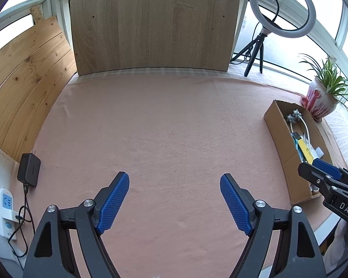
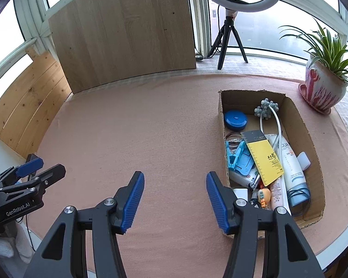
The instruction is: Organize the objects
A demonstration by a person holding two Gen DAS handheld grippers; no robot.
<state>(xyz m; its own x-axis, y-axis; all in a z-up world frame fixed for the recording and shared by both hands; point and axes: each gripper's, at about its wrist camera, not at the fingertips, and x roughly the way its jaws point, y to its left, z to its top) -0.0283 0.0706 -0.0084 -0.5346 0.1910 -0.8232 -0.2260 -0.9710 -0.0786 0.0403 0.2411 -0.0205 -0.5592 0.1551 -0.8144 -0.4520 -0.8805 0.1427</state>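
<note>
A cardboard box [image 2: 306,125] at the right of the pink tablecloth holds several items: a blue round case [image 2: 235,120], a yellow card [image 2: 265,159], a light blue clip [image 2: 239,159], white tubes [image 2: 292,166] and a grey bobbled massager [image 2: 266,109]. My right gripper [image 2: 175,199] hovers open over the cloth just left of the box, nothing between its blue pads. My left gripper [image 1: 175,202] hangs open over bare cloth at the near left, also empty. In the left wrist view the box [image 1: 283,143] is at the right, and the right gripper's fingers [image 1: 322,173] reach over its near end.
A wooden board [image 1: 150,23] stands at the back and pine planks [image 1: 23,74] lean at the left. A ring light on a tripod [image 2: 232,23] and a potted plant [image 2: 322,85] stand at the back right. A black adapter [image 1: 29,170] and power strip [image 1: 5,210] lie at the left edge.
</note>
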